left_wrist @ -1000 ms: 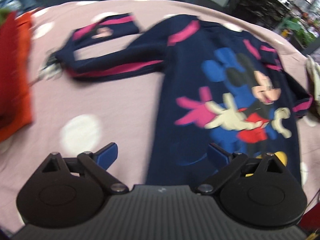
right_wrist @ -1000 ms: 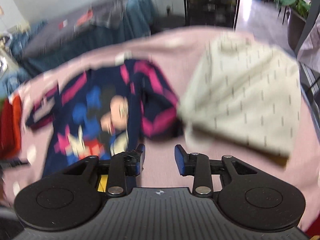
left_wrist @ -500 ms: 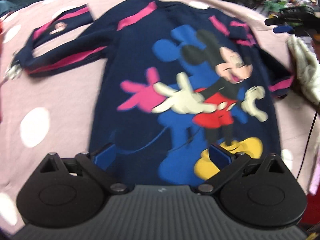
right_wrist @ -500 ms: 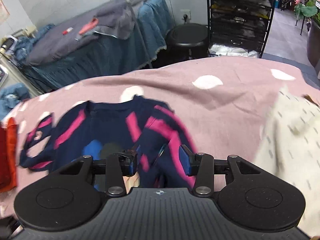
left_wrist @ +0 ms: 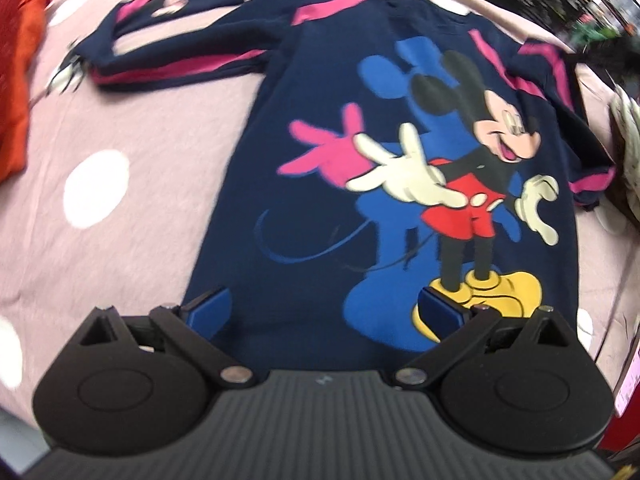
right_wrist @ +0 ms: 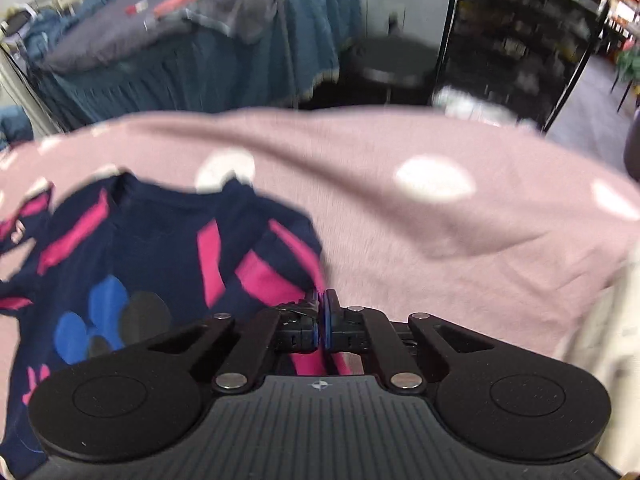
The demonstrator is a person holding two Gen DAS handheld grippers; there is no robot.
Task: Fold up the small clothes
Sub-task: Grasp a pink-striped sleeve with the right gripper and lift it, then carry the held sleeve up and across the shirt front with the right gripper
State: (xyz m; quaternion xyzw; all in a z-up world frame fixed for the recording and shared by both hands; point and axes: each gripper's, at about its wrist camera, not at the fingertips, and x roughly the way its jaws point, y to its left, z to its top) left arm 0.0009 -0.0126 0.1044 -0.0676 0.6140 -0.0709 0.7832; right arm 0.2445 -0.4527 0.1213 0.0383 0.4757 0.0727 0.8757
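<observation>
A navy sweater (left_wrist: 320,128) with pink stripes and a cartoon mouse print lies flat, front up, on the pink spotted cloth (left_wrist: 132,216). One sleeve (left_wrist: 172,60) stretches out to the left and doubles back on itself. My left gripper (left_wrist: 324,310) hovers open over the hem, its blue pads (left_wrist: 208,308) wide apart. In the right wrist view the other sleeve (right_wrist: 272,268) lies bunched by the shoulder. My right gripper (right_wrist: 322,308) is shut on that sleeve's pink-striped edge.
A red-orange garment (left_wrist: 18,64) lies at the left edge of the cloth. A cream knit garment (left_wrist: 628,140) sits at the right, close to the sweater's sleeve. Beyond the table stand a blue-draped table (right_wrist: 200,52) and a dark shelf rack (right_wrist: 520,40).
My right gripper came down from beside the cream garment onto the right sleeve and its jaws shut there. My left gripper slid right, from beside the sweater to over its hem.
</observation>
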